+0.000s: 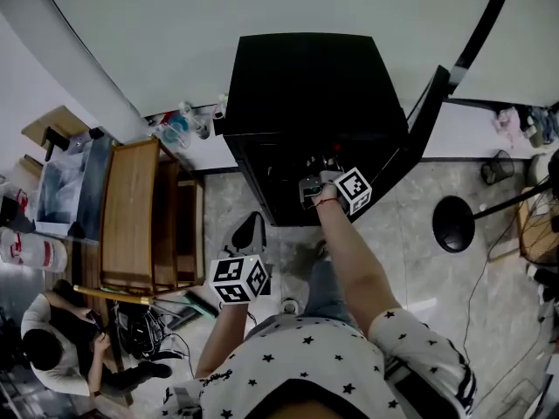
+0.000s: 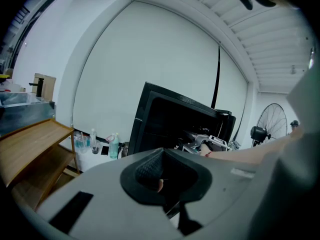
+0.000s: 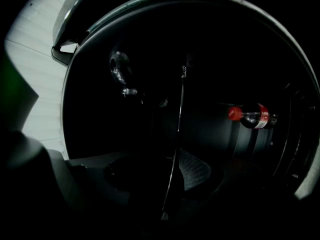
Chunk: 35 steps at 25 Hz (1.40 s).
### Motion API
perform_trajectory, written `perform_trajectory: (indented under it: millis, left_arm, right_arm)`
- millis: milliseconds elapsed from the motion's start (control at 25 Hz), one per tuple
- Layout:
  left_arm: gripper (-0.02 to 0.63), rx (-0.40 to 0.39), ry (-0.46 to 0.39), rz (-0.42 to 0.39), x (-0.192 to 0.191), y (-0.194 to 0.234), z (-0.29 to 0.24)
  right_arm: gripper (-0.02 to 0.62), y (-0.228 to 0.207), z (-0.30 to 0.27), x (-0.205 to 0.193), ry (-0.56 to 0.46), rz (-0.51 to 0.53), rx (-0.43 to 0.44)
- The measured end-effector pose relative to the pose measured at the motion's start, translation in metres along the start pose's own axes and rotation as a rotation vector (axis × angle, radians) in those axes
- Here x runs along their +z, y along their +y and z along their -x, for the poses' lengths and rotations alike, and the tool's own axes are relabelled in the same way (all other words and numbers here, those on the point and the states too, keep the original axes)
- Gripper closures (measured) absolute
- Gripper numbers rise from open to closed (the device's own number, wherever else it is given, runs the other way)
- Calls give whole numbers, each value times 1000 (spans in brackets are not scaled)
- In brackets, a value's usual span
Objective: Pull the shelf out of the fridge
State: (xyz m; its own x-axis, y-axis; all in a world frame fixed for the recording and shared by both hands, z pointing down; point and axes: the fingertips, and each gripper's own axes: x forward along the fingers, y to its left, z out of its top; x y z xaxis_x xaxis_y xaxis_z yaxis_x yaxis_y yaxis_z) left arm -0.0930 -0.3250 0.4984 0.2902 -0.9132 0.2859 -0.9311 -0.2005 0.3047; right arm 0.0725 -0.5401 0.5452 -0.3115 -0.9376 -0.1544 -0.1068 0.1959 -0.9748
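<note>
Shelf [image 3: 178, 119] is inside the fridge [image 1: 306, 85], not out yet. All you really get of it in the right gripper view is a thin shiny edge running straight through the gap of the right claw [image 3: 170, 176]. That claw is wide open, so the edge sits between the jaws but the pads aren't squeezing it. The ribbed pad [image 3: 197, 170] is just beside it. The whole claw is poked into the dark opening, with the door [image 1: 428, 112] swung open off to its right in the head view. Further in and to the right of the claw there's a cola bottle [image 3: 252, 117] with a red cap, lying sideways in that view. Everything else in there is too dark to make out.

Left claw [image 2: 165, 179] hangs back, well apart from the fridge, pointed roughly at it. Its jaws look closed together with nothing in them. Off to its left is a wooden rack [image 1: 131, 208], plus some bottles [image 2: 114, 146] by the wall. A fan [image 2: 272, 126] is far off to its right.
</note>
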Motion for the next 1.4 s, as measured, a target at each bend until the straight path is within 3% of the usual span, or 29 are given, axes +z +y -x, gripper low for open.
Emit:
perform_trajectory:
  millis: [280,520,1400]
  left_arm:
    - [594,28,12,9,-7,10,4]
    - [594,39,20,7,-8,16,7]
    - [594,-15,26,-16,-13,-1,24]
  right_arm:
    - [442,-5,-15,3,-22,-2,-2]
    - [573,-18,-15,2,-52,-15,-77]
    - [577,-16,25,-8,-46,-64,-94]
